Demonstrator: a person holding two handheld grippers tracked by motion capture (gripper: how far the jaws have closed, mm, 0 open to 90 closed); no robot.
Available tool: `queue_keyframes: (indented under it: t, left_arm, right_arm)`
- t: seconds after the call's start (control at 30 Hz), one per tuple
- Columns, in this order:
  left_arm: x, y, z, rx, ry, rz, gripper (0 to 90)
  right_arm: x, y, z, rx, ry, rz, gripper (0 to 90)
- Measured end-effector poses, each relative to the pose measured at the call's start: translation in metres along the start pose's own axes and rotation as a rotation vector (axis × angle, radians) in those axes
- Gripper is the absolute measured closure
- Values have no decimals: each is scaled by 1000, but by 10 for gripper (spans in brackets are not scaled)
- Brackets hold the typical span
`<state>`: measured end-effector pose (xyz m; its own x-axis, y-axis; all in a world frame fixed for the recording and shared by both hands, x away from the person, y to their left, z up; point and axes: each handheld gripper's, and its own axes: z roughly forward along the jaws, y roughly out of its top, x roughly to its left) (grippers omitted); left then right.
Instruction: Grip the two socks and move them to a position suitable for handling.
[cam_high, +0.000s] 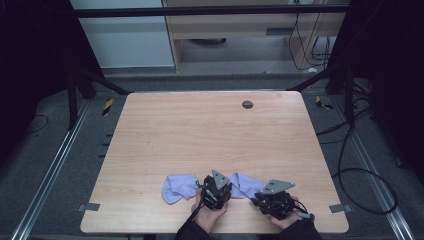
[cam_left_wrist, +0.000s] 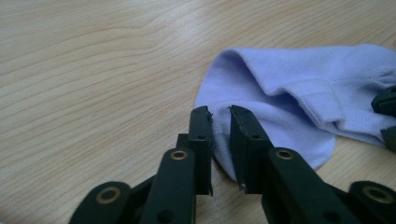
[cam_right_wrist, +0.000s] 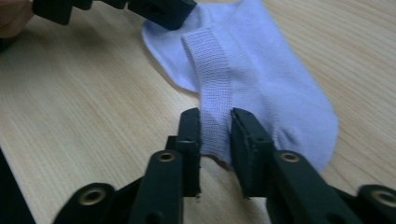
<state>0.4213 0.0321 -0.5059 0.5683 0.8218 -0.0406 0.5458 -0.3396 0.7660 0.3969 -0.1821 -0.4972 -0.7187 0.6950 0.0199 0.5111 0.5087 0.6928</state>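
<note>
Two pale lilac socks lie near the front edge of the wooden table. The right sock lies between my two grippers. My left gripper has its jaws nearly together, with the sock's rounded edge caught in the narrow gap. My right gripper pinches the ribbed cuff, which rises folded between its jaws. The left gripper's jaws also cross the top left of the right gripper view. The left sock lies loose just left of the left gripper.
A dark round grommet sits in the table's far middle. The front table edge runs just under the person's hands. Black cables lie on the floor to the right, and a frame bar crosses the back.
</note>
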Motion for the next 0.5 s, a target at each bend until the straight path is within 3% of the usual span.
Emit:
queue_keyframes:
  t: [0.1, 0.23, 0.4, 0.47, 0.5]
  left_arm:
    - [-1, 0, 0, -11, 3, 4, 842]
    - [-1, -1, -1, -23, -1, 3, 862]
    - [2, -2, -4, -39, -13, 3, 866]
    - [4, -4, -6, -40, -22, 1, 867]
    - [4, -4, -6, -40, -22, 1, 868]
  right_arm:
    - [-1, 1, 0, 7, -3, 6, 838]
    - [0, 3, -2, -15, 0, 1, 850]
    - [0, 12, -16, -123, 9, 21, 852]
    - [-2, 17, -20, -172, 0, 50, 852]
    - [-2, 17, -20, -172, 0, 50, 852]
